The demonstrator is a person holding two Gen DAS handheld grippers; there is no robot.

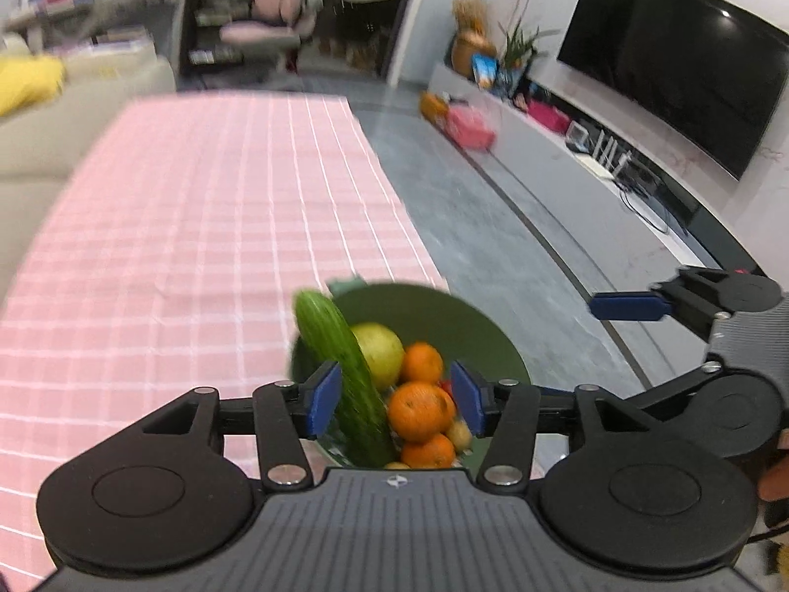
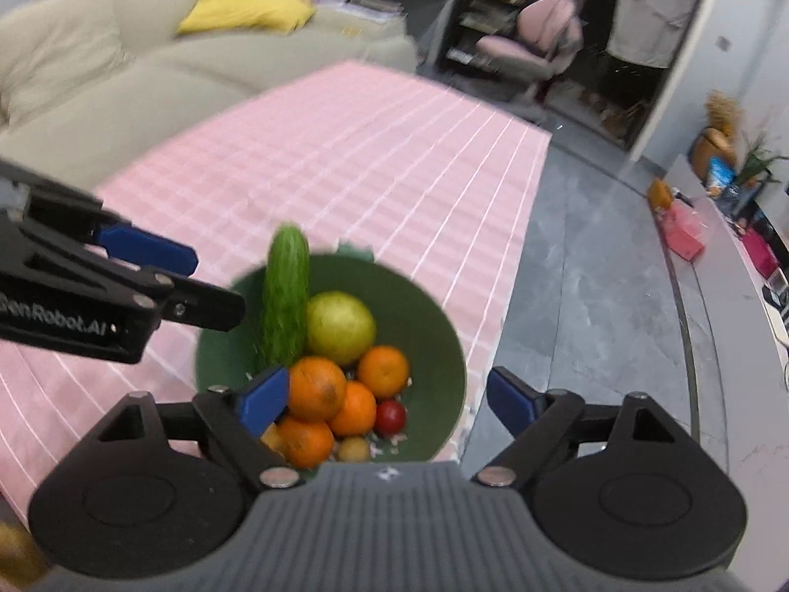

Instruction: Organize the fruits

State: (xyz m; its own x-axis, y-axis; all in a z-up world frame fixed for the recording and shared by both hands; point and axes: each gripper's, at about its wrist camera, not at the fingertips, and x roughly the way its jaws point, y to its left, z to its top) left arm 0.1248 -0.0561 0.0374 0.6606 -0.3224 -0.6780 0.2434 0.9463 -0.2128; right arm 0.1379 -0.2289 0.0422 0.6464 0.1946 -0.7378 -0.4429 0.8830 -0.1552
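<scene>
The fruit looked gathered in the green bowl (image 2: 444,335) at the bench (image 2: 345,158) edge, cucumber (image 2: 286,296) included, both left gripper (image 1: 394,397) and right gripper (image 2: 387,399) spread empty above it.

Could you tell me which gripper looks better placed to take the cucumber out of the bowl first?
Probably the left gripper: its open fingers already straddle the cucumber leaning in the green bowl. The right gripper, also open, frames the oranges instead.
</scene>
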